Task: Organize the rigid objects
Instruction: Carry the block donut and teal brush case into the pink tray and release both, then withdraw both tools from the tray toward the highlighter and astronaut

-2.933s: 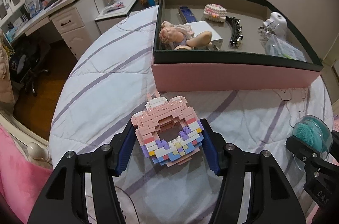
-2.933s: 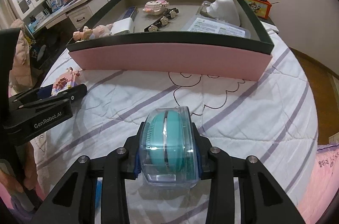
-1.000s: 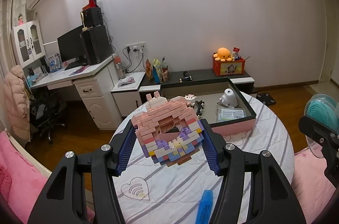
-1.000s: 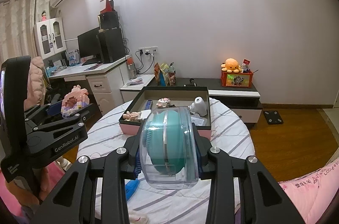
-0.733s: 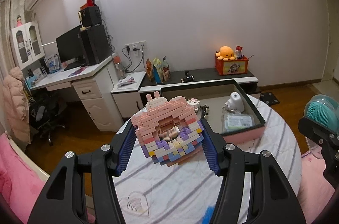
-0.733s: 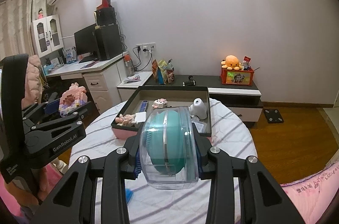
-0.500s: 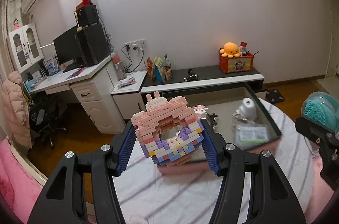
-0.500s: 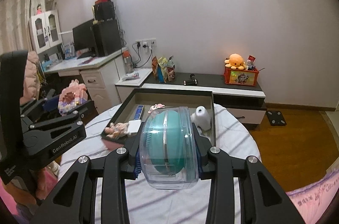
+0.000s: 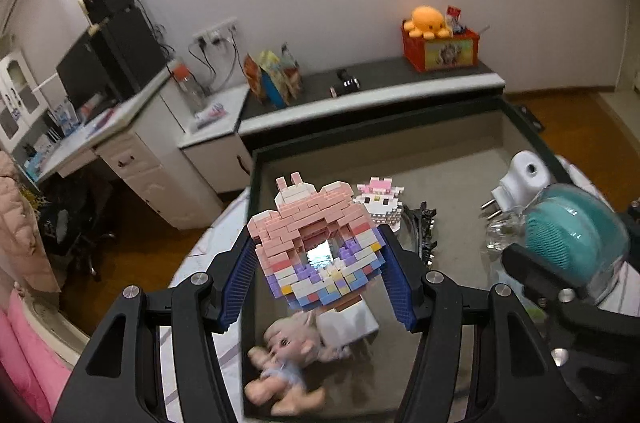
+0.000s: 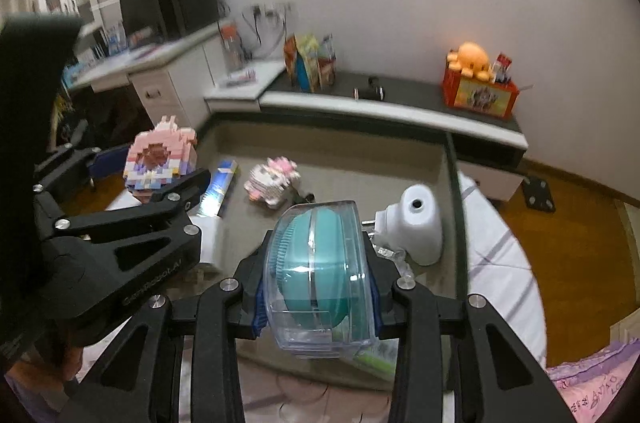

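While both point steeply down over the box (image 9: 520, 119), left tongs (image 9: 320, 267) pinch the brick model (image 9: 316, 243) — right tongs (image 10: 318, 287) pinch the teal case (image 10: 320, 275).

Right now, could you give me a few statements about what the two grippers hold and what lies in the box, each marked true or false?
1. The left gripper is clamped on a pink brick-built model. True.
2. The right gripper is empty. False: it grips a clear case with a teal brush inside.
3. A white plug-in device sits in the box, near its right wall. True.
4. The doll lies on the floor outside the box. False: it lies inside, near the front left corner.
5. A smaller pink-and-white brick figure already rests in the box. True.
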`<state>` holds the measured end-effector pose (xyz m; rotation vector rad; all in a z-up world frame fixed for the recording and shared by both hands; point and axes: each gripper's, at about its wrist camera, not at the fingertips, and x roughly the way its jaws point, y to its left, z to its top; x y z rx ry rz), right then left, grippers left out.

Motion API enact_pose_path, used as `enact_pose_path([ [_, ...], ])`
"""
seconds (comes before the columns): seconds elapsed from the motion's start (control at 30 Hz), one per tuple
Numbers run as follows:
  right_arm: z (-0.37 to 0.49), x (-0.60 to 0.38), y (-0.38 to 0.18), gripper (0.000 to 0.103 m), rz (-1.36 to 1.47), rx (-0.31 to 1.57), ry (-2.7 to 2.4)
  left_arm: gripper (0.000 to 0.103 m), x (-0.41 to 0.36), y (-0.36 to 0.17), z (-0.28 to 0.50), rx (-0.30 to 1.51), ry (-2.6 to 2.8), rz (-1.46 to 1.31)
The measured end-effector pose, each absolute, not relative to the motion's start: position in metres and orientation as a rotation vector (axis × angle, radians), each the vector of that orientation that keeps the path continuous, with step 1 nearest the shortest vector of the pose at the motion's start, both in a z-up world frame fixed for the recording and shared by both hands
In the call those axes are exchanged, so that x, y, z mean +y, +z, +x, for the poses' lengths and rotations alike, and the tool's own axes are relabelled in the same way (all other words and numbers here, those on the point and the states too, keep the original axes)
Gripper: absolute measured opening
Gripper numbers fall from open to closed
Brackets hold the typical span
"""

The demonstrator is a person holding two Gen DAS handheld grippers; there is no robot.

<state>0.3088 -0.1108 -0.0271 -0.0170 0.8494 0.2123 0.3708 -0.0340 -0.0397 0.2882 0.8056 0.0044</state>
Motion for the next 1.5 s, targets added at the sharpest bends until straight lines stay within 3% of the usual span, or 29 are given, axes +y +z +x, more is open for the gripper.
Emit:
enact_pose_path([
  [0.2,0.326,-0.107,-0.053,0.039,-0.034,0.939,0.228,0.062,-0.027,-0.062,0.391,0.88,0.036,0.289],
  [0.27,0.327,-0.106,-0.052,0.05,-0.031,0.935,0.223,0.089,-0.026,-0.067,0.394,0.912,0.044,0.305],
  [0.3,0.326,-0.106,-0.049,0.057,-0.031,0.927,0.214,0.097,-0.024,-0.068,0.394,0.915,0.07,0.305],
  [0.33,0.324,-0.107,-0.045,0.069,-0.044,0.906,0.188,0.098,-0.021,-0.068,0.395,0.914,0.087,0.294],
  [0.4,0.319,-0.109,-0.038,0.08,-0.063,0.862,0.16,0.099,-0.017,-0.067,0.394,0.925,0.064,0.254],
  [0.93,0.314,-0.114,-0.022,0.08,-0.067,0.842,0.148,0.099,-0.019,-0.057,0.383,0.913,0.091,0.268],
  [1.5,0.211,-0.145,0.062,0.08,-0.009,0.636,0.086,0.103,0.015,0.026,0.297,0.738,0.125,0.21],
])
